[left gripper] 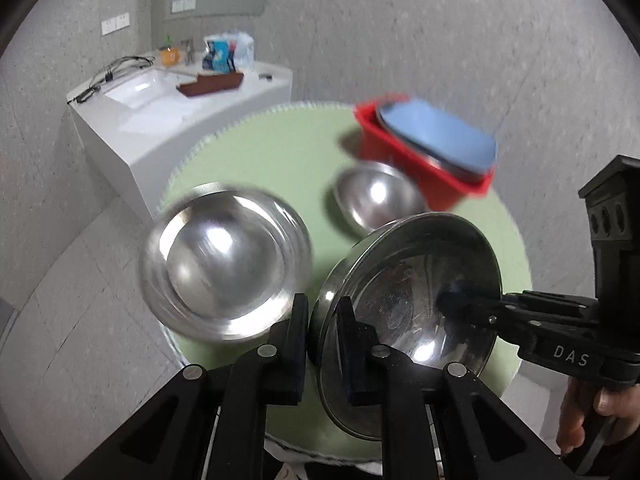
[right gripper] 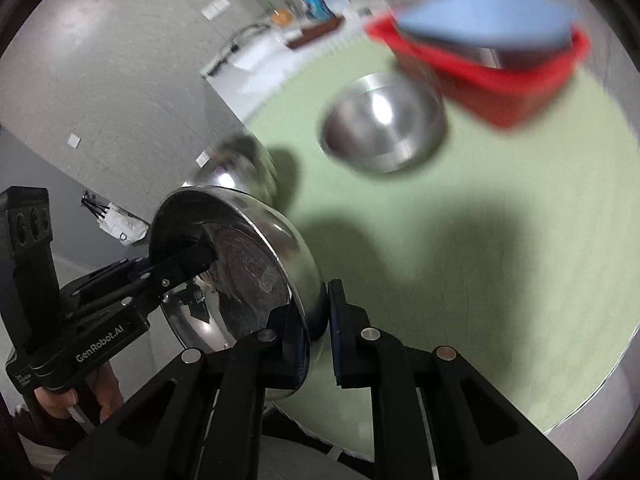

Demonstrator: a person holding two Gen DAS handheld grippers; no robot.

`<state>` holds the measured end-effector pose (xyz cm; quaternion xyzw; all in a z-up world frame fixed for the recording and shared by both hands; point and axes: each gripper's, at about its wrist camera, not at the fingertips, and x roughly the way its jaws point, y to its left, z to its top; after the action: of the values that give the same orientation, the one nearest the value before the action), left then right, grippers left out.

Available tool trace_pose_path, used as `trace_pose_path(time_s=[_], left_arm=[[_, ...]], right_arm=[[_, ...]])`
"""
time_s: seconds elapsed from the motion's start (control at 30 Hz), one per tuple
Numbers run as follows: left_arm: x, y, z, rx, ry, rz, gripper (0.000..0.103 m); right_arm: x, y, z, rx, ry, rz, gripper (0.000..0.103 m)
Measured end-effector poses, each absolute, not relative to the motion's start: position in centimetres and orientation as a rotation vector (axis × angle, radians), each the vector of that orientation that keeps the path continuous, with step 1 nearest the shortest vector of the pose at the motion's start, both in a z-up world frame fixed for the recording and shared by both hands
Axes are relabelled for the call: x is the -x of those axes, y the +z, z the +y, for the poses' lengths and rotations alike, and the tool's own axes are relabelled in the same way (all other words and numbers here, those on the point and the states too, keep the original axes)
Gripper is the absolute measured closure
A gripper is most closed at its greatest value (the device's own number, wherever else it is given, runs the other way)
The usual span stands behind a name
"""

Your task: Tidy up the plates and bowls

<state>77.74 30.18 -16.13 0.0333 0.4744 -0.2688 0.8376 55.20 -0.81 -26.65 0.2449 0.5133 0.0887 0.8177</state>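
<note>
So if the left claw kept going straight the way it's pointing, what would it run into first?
Probably the green table mat. The left claw is clamped on the rim of the tilted steel plate and points down between the wide steel bowl and the smaller steel bowl; blur leaves depth unclear.

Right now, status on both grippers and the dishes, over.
Left gripper and right gripper both shut on one steel plate's rim, plate tilted above green mat. Two steel bowls on mat. Red bin holds blue plate. Nothing blocking.
</note>
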Motion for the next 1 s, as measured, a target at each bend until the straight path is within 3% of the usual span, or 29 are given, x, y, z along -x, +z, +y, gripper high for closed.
trace_pose_path(time_s=[0.23,0.8,0.93,1.0], left_arm=[[-83.5,-15.8,35.3,-0.047,-0.543,1.002,0.092],[-91.5,-21.3,37.0,-0.195,-0.658,1.144,0.091],[-92.1,-21.7,36.6,-0.213,-0.68,1.127,0.087],[-91.9,-21.7,36.5,-0.221,-0.694,1.121,0.078]], right_arm=[[-61.4,-24.3,3.4,-0.443,0.183,1.064,0.093],[-66.4,-28.2,8.0,-0.383,-0.009,1.195,0.093],[-66.7,-28.7,8.0,-0.396,-0.041,1.204,0.093],[-66.8,-28.9,8.2,-0.395,-0.055,1.21,0.093]])
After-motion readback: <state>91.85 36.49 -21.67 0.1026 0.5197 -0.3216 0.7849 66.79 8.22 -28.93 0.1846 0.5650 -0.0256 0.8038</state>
